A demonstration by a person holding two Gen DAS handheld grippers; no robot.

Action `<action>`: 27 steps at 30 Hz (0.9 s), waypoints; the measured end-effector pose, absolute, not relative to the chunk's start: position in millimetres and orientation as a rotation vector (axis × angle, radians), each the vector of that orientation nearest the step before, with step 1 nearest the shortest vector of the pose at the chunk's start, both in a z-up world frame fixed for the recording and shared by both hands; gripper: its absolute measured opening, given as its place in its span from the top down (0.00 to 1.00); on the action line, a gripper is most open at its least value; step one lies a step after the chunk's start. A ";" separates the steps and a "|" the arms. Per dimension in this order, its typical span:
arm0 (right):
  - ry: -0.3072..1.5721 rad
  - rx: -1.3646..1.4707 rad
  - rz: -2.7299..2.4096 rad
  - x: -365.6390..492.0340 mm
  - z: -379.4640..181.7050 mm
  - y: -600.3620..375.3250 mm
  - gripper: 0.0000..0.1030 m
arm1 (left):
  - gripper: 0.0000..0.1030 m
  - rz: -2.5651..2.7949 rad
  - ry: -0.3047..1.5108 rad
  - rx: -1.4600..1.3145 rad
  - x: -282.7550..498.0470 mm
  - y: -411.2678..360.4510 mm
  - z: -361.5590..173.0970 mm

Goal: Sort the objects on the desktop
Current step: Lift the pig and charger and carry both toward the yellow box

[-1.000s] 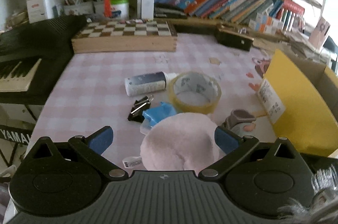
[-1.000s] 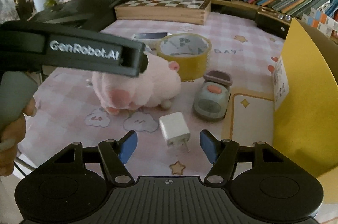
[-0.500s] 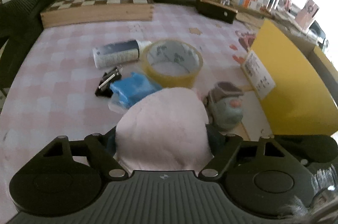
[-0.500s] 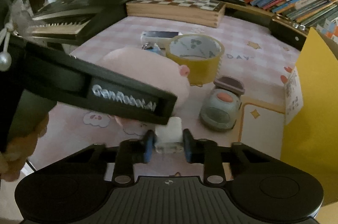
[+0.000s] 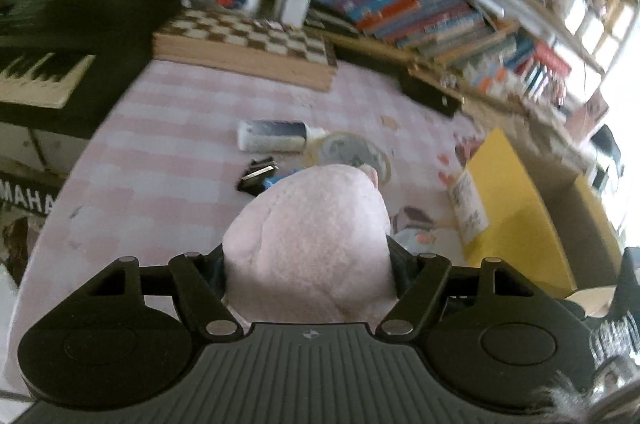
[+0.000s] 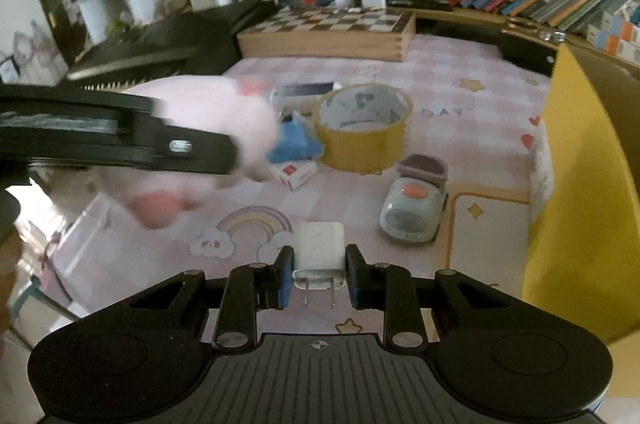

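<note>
A pink plush toy (image 5: pixel 308 236) fills the space between my left gripper's (image 5: pixel 306 262) jaws, which are closing on it; the pads press its sides and it hangs above the pink checked cloth. In the right wrist view the same plush toy (image 6: pixel 208 112) is blurred at the left, behind the left gripper's black body (image 6: pixel 120 136). My right gripper (image 6: pixel 318 264) is shut on a white charger plug (image 6: pixel 319 250), prongs pointing back toward the camera, held just above the table.
On the cloth lie a yellow tape roll (image 6: pixel 362 128), a grey toy car (image 6: pixel 414 204), a blue packet (image 6: pixel 294 144), a tube (image 5: pixel 276 136) and a binder clip (image 5: pixel 258 176). A yellow box (image 6: pixel 580 184) stands at the right. A chessboard (image 5: pixel 244 44) and a keyboard (image 5: pixel 40 76) lie behind.
My left gripper closed on the plush toy and lifted it off the cloth. My right gripper closed on the white charger plug and raised it a little.
</note>
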State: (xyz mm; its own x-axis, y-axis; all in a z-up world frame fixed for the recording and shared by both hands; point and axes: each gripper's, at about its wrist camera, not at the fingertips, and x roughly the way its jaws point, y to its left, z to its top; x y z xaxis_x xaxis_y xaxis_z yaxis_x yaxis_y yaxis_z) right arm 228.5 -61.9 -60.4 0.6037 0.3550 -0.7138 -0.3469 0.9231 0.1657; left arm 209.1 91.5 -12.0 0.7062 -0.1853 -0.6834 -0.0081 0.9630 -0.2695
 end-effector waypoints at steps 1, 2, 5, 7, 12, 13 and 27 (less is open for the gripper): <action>0.818 0.014 0.401 225.8 -56.9 -63.4 0.75 | 0.32 -0.089 0.767 -0.268 202.1 93.5 -8.0; 0.809 0.017 0.397 222.7 -53.5 -64.4 0.75 | 0.32 -0.081 0.754 -0.272 195.0 95.3 -4.3; 0.784 0.038 0.390 210.6 -40.5 -68.7 0.75 | 0.32 -0.066 0.721 -0.281 172.9 98.7 6.0; 0.772 0.055 0.390 202.9 -32.3 -71.3 0.75 | 0.32 -0.060 0.702 -0.277 157.8 99.3 12.4; 0.755 0.079 0.390 175.3 -15.3 -78.0 0.75 | 0.32 -0.056 0.678 -0.274 119.9 97.3 21.6; 0.752 0.079 0.388 168.6 -12.9 -79.3 0.75 | 0.32 -0.058 0.677 -0.273 113.2 96.7 22.7; 0.734 0.063 0.336 76.3 -1.1 -91.5 0.75 | 0.32 -0.123 0.678 -0.260 26.7 76.6 22.1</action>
State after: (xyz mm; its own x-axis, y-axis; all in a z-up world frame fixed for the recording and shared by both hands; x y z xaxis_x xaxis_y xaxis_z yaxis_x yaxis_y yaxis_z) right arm 76.3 -91.5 -1.1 0.6912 0.3226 -0.6466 -0.2787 0.9446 0.1734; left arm 26.7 76.6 22.1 0.7732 -0.1963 -0.6029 0.0281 0.9605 -0.2768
